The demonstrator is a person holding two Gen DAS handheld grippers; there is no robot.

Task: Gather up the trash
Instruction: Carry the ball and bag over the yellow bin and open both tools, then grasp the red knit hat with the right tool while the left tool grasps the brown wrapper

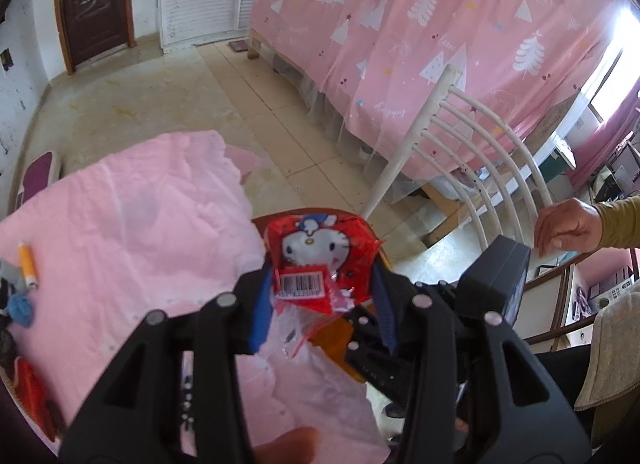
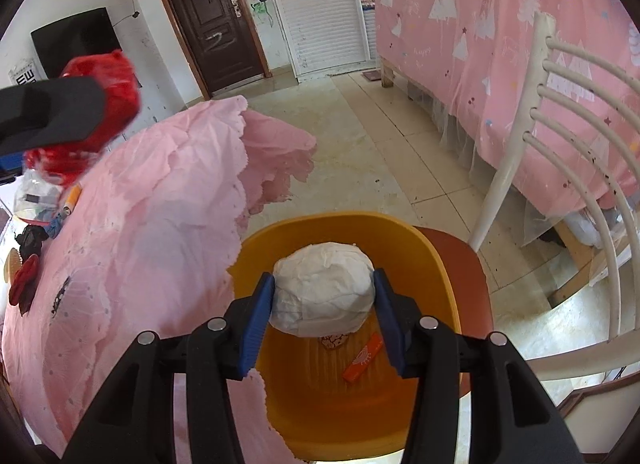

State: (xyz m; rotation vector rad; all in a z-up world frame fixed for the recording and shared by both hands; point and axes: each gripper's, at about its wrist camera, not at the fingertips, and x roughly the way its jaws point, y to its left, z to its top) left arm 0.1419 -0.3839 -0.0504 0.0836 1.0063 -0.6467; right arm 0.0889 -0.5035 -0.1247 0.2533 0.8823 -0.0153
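Pink everywhere in this room: a pink tablecloth (image 2: 132,232) with scalloped edges covers the table, and a pink bedspread (image 1: 420,44) printed with white trees hangs down the side of the bed. Beige floor tiles (image 2: 400,144) look pretty grimy, and at the far wall there's a dark brown door (image 2: 216,20) next to a white louvered door (image 2: 320,12). A white spindle-back chair (image 2: 568,124) stands beside the table, and on its reddish-brown seat sits an orange bin (image 2: 432,264).

Left gripper (image 1: 320,284) has its blue pads clamped on a red cartoon-cat wrapper (image 1: 316,260), held up over the edge of the tablecloth. Right gripper (image 2: 324,296) is squeezing a crumpled white paper ball (image 2: 324,288) right above the bin, which already has a small orange wrapper (image 2: 362,358) lying in the bottom. An orange lighter (image 1: 27,266) lies further back on the cloth.
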